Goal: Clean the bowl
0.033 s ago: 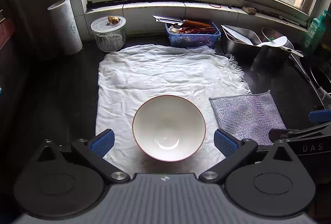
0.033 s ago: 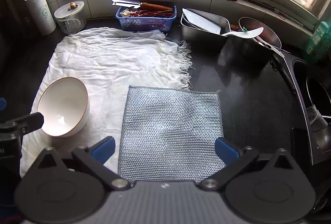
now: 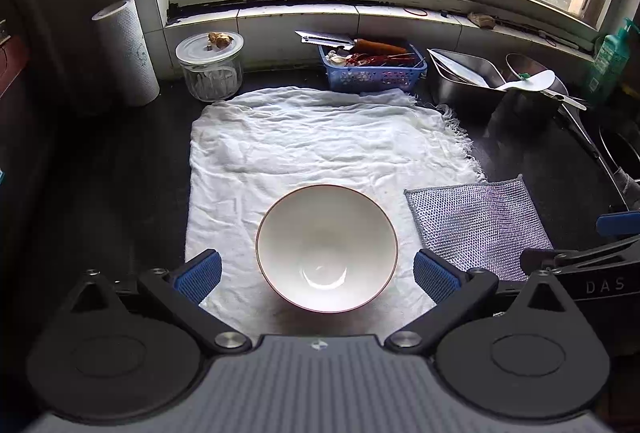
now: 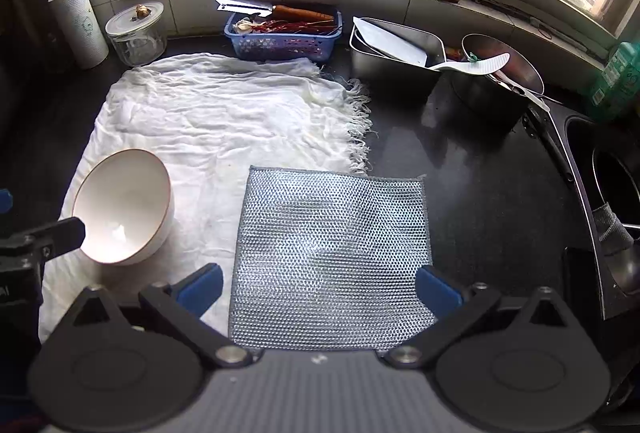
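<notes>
A white bowl (image 3: 327, 229) with a thin red rim stands upright and empty on a crumpled white towel (image 3: 320, 145). My left gripper (image 3: 318, 277) is open, its blue pads on either side of the bowl's near half, apart from it. A silver mesh scrubbing cloth (image 4: 332, 253) lies flat, partly on the towel (image 4: 224, 113) and partly on the dark counter. My right gripper (image 4: 319, 290) is open above the cloth's near edge, with nothing held. In the right wrist view the bowl (image 4: 124, 205) sits at the left, behind the left gripper's finger (image 4: 40, 237).
Along the back wall stand a paper towel roll (image 3: 126, 53), a lidded glass jar (image 3: 210, 67), a blue basket (image 3: 372, 73) with a knife, a steel tray (image 3: 464, 81) and a pot holding a white ladle (image 3: 532, 81). A green bottle (image 3: 608, 61) and a sink (image 4: 612, 173) are at the right.
</notes>
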The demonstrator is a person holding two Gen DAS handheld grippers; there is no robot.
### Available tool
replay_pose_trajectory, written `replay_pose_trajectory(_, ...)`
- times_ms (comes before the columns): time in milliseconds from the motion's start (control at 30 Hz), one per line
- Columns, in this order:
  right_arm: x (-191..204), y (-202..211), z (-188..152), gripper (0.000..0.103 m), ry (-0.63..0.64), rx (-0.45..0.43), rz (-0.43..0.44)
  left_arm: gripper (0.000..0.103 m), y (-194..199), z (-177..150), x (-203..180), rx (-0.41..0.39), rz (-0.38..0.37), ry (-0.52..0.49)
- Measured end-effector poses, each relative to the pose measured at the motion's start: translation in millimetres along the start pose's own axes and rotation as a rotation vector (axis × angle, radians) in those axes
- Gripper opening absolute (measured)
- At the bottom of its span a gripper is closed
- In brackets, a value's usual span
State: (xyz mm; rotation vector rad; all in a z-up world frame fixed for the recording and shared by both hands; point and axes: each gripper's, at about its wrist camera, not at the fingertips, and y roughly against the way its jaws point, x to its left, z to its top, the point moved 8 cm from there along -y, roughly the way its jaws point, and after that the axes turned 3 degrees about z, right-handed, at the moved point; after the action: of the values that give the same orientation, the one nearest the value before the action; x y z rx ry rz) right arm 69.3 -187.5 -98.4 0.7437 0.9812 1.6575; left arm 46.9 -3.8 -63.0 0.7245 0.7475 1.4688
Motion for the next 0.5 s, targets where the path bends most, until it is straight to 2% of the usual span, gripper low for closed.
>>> replay_pose_trajectory(500, -1.9, 7.7, 0.4, 0.103, 0.005, -0.024, -0.006, 0.103, 9.1, 4.2, -1.8, -0.03, 0.011, -0.01)
